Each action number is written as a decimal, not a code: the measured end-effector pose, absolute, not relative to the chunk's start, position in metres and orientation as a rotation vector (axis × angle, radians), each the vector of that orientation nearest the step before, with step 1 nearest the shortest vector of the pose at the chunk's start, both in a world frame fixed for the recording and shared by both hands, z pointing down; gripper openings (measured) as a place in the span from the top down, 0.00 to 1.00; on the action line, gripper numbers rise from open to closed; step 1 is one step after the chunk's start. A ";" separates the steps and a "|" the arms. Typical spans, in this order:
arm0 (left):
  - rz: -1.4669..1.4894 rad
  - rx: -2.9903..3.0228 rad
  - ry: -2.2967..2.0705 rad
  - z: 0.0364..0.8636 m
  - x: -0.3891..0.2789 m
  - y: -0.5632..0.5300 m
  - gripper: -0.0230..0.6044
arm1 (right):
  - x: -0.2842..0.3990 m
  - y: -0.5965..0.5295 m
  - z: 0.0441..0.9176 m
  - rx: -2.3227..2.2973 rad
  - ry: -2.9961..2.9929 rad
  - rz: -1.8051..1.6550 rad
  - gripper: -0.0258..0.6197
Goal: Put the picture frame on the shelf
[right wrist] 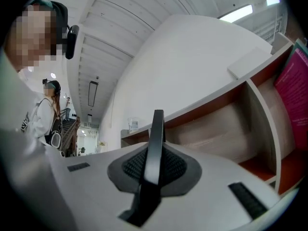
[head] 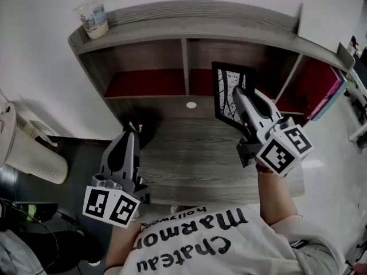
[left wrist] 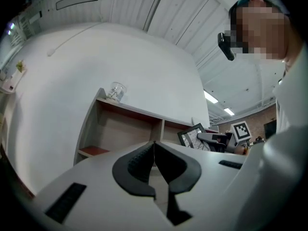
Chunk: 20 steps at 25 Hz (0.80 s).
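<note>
1. Where the person's printed shirt point(head: 195, 242) fills the bottom of the head view, both arms reach forward over a grey wood-grain worktop point(head: 189, 165).
2. The left gripper point(head: 133, 129) hangs over the worktop's left edge. Its jaws are together, with nothing between them.
3. The right gripper point(head: 238, 93) reaches further in, its jaws clamped on the side edge of the picture frame point(head: 223, 96).
4. The black frame stands upright, in front of the shelf's middle compartment and just right of the vertical divider. Whether its lower edge touches the worktop cannot be told.
5. A small white disc point(head: 191, 105) lies on the worktop, left of the frame.
6. Behind stands the shelf point(head: 183, 27), grey with dark red boards inside. A pink book point(head: 325, 90) leans in its right compartment.
7. A clear plastic cup point(head: 93, 19) stands on the shelf's top at the left end, against the white wall.
</note>
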<state>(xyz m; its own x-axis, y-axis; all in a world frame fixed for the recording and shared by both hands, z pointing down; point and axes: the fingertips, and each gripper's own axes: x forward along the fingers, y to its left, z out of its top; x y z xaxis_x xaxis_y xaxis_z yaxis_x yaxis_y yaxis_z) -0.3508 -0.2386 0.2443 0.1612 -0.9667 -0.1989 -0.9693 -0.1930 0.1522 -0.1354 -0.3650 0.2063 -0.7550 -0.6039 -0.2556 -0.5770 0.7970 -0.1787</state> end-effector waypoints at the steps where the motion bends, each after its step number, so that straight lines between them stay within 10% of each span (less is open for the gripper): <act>1: 0.395 -2.390 1.976 0.243 -0.355 -0.244 0.94 | -0.138 -0.368 0.205 -0.919 2.680 -0.118 0.88; 20: 0.368 -2.642 1.797 0.260 -0.387 -0.329 0.94 | -0.165 -0.432 0.204 -1.151 2.558 -0.110 0.88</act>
<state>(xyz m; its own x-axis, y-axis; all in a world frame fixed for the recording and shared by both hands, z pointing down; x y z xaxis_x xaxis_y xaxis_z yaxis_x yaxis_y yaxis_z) -0.3871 -0.3294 0.2599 0.3505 -0.9251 -0.1459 -0.9080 -0.3738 0.1894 -0.1646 -0.4322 0.2045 -0.6178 -0.7394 -0.2676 -0.7136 0.6701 -0.2041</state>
